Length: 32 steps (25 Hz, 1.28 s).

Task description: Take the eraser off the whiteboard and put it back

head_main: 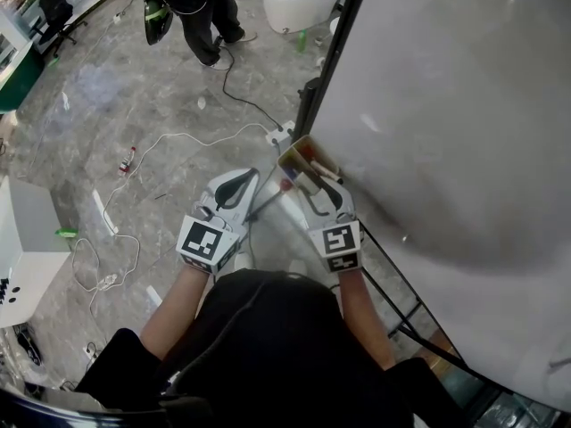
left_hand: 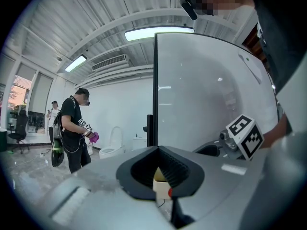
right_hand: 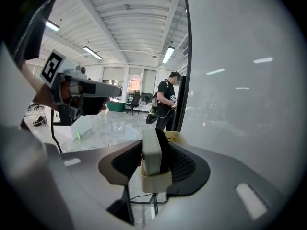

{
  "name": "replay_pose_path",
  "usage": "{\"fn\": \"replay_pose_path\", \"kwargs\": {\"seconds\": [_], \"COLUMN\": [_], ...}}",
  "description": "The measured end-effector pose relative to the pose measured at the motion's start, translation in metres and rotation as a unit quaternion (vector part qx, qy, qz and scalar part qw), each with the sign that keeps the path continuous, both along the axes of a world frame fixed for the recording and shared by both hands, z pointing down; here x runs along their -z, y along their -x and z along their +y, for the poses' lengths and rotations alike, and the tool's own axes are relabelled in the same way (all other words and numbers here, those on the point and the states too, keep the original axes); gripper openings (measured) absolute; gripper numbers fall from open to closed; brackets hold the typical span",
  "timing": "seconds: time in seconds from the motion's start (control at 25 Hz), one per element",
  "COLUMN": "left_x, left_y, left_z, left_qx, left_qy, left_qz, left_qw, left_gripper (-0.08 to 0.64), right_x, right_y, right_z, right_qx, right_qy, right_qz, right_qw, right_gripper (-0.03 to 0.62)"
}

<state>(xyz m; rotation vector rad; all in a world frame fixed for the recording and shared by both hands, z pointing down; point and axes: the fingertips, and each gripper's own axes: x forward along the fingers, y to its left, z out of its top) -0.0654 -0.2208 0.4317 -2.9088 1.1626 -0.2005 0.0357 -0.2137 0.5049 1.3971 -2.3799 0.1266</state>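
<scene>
Lifting the eraser [right_hand: 150, 152] off seems to be the step in hand: it stands upright in the cream holder [right_hand: 156, 180] against the whiteboard [right_hand: 240, 104], and the right hand-held gripper [right_hand: 154, 145] has its jaws against both faces of it, gripping it. The left hand-held gripper [left_hand: 159, 150] hangs just beside, tips together on nothing. The next move likely calls for a straight pull out of the holder without tipping the eraser, then setting it back into the same slot

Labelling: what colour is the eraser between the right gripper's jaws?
White eraser, black backing; right gripper view.
</scene>
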Motion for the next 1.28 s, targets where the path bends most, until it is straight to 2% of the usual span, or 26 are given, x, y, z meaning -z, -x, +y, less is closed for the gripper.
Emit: {"fn": "replay_pose_path", "kwargs": {"seconds": [0.28,0.72,1.16,1.28], "left_x": [0.0,0.014,0.039,0.044], "left_y": [-0.004,-0.009,-0.006,-0.005], "left_z": [-0.002,0.003,0.011,0.014], "left_qx": [-0.001,-0.004,0.007,0.008], "left_qy": [-0.004,-0.014,-0.016,-0.027], "left_qz": [0.001,0.014,0.051,0.043], "left_qw": [1.0,0.9998,0.9985,0.9987], "left_gripper": [0.005,0.005,0.005,0.005], "right_x": [0.023,0.087,0.131,0.141], "right_y": [-0.004,-0.009,-0.015,-0.019], "right_z": [0.003,0.025,0.047,0.056], "right_qx": [0.001,0.014,0.007,0.01], "right_qy": [-0.026,-0.081,-0.114,-0.124], "right_qz": [-0.007,-0.022,-0.064,-0.064], "right_qw": [1.0,0.996,0.991,0.99], "right_gripper": [0.176,0.176,0.176,0.176]}}
